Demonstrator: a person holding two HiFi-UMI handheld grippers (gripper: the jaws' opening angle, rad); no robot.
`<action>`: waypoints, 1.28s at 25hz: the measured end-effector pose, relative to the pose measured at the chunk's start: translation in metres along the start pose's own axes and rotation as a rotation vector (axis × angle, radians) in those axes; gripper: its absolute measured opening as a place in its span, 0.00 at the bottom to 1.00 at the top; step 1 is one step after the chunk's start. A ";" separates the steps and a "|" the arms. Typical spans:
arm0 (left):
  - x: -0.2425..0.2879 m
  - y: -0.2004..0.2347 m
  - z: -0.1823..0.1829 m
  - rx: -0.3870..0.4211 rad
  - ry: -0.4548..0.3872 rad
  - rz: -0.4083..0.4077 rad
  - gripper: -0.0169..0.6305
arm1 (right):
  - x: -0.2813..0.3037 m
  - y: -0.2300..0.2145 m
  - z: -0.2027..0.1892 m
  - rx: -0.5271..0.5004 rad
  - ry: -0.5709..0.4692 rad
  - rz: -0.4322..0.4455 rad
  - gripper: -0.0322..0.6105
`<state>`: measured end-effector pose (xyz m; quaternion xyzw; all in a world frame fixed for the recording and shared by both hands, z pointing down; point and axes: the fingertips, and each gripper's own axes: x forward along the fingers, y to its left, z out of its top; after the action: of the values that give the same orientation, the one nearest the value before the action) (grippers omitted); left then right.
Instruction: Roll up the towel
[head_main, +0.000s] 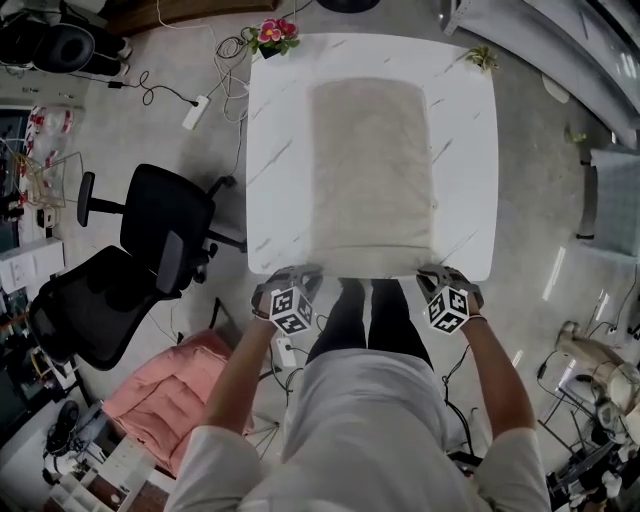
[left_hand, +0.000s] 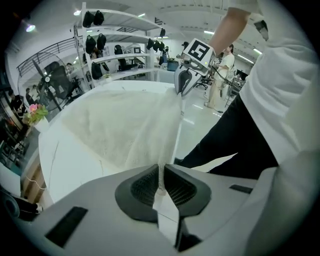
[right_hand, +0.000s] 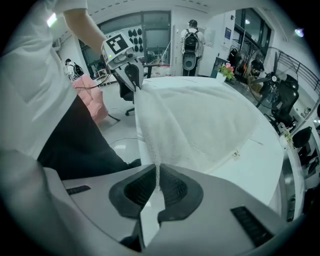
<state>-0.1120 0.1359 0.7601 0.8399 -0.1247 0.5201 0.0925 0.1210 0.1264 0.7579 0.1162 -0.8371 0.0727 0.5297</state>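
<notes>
A cream towel (head_main: 372, 175) lies spread flat along the white marble table (head_main: 275, 180); its near edge reaches the table's front edge. My left gripper (head_main: 305, 274) is at the towel's near left corner and my right gripper (head_main: 433, 273) at its near right corner. In the left gripper view the left gripper (left_hand: 161, 176) is shut on the towel (left_hand: 130, 130), with the fabric pinched between the dark pads. In the right gripper view the right gripper (right_hand: 157, 181) is likewise shut on the towel (right_hand: 200, 125). The towel's edge runs taut between the two grippers.
A pink flower pot (head_main: 275, 35) stands at the table's far left corner and a small plant (head_main: 482, 57) at the far right. Two black office chairs (head_main: 160, 225) and a pink cushion (head_main: 170, 395) are left of the table. Cables and a power strip (head_main: 195, 112) lie on the floor.
</notes>
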 end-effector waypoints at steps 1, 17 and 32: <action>-0.003 -0.007 -0.001 -0.001 0.002 -0.016 0.11 | -0.003 0.007 -0.001 0.003 0.003 0.018 0.10; -0.025 -0.006 0.013 -0.131 0.066 -0.332 0.11 | -0.022 -0.006 0.011 0.200 0.054 0.304 0.11; 0.004 0.102 0.027 -0.174 0.108 -0.095 0.17 | 0.006 -0.110 0.032 0.173 0.054 0.105 0.17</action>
<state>-0.1186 0.0311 0.7544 0.8044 -0.1242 0.5468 0.1962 0.1203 0.0116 0.7498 0.1157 -0.8180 0.1754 0.5354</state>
